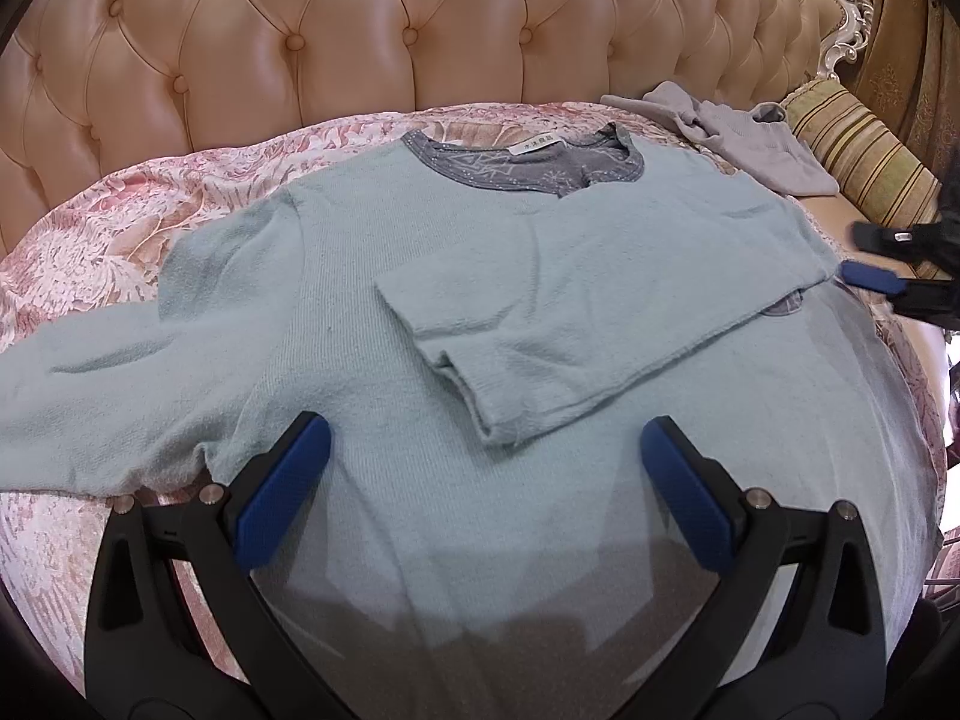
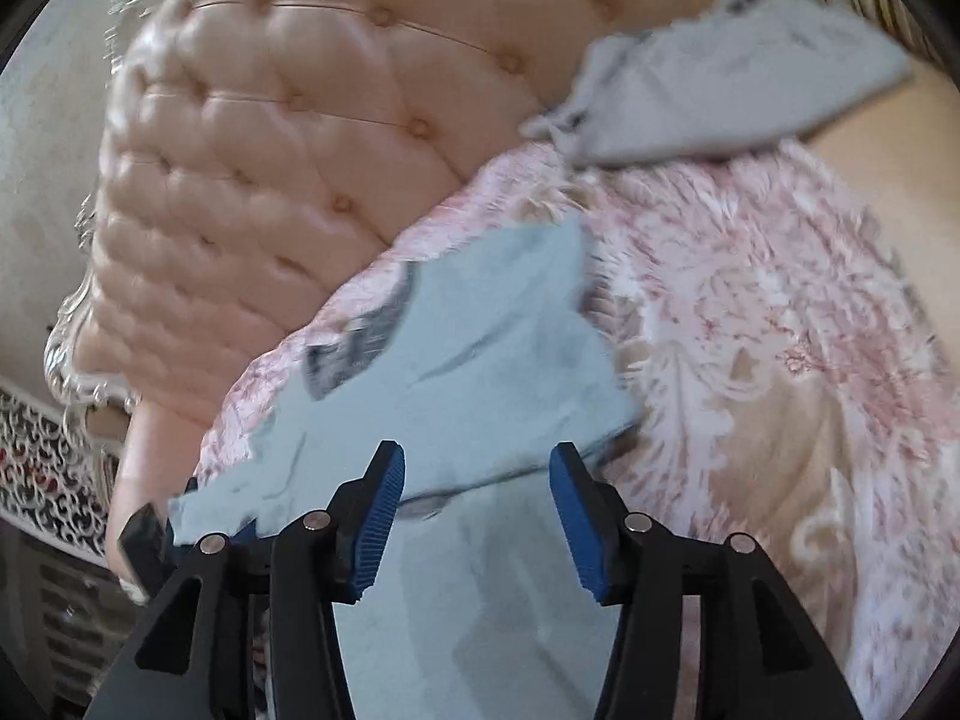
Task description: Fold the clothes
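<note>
Light blue sweater (image 1: 480,312) lay flat on pink floral bedspread (image 1: 90,222), grey collar (image 1: 522,162) toward tufted headboard (image 1: 300,42). One sleeve (image 1: 540,348) folded across chest, other sleeve (image 1: 90,396) spread toward bedspread's left edge. Grey garment (image 1: 738,132) bunched near far right corner, beside striped pillow (image 1: 864,162). Left hand-held gripper (image 1: 486,480) hovered over lower sweater body, jaws wide apart, nothing between. Right hand-held gripper (image 2: 477,522) at sweater's right edge, jaws apart, nothing pinched; view blurred.
</note>
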`<move>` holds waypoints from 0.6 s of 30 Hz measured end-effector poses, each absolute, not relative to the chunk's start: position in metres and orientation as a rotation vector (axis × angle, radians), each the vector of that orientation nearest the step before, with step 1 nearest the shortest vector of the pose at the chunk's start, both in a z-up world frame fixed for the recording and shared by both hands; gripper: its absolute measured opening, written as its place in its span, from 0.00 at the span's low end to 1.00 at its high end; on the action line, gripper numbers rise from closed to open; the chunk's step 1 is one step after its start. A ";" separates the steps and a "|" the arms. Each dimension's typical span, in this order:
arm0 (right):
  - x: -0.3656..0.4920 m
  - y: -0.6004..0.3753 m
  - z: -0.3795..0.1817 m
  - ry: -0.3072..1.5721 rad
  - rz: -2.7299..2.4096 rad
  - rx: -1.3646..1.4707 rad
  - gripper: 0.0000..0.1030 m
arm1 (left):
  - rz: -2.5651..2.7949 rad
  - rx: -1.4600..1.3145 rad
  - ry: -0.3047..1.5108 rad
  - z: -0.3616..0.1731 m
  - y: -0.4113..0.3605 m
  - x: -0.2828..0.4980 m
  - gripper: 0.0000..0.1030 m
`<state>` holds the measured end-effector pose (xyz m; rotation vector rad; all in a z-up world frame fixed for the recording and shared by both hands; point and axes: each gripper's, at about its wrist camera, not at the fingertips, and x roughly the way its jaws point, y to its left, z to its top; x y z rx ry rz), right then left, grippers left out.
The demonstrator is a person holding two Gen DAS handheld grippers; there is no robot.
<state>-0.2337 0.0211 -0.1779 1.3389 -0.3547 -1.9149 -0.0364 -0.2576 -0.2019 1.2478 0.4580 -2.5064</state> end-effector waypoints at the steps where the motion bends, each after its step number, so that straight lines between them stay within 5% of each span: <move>1: -0.223 0.021 -0.172 -0.336 -1.905 1.314 0.51 | -2.507 1.247 0.459 -0.202 -0.258 -0.036 1.00; 9: -0.127 0.046 -0.193 0.061 -1.931 1.358 0.60 | -2.507 1.251 0.455 -0.202 -0.257 -0.038 1.00; 18: -0.065 0.064 -0.162 0.110 -2.014 1.265 0.64 | -2.522 1.272 0.587 -0.188 -0.264 -0.027 1.00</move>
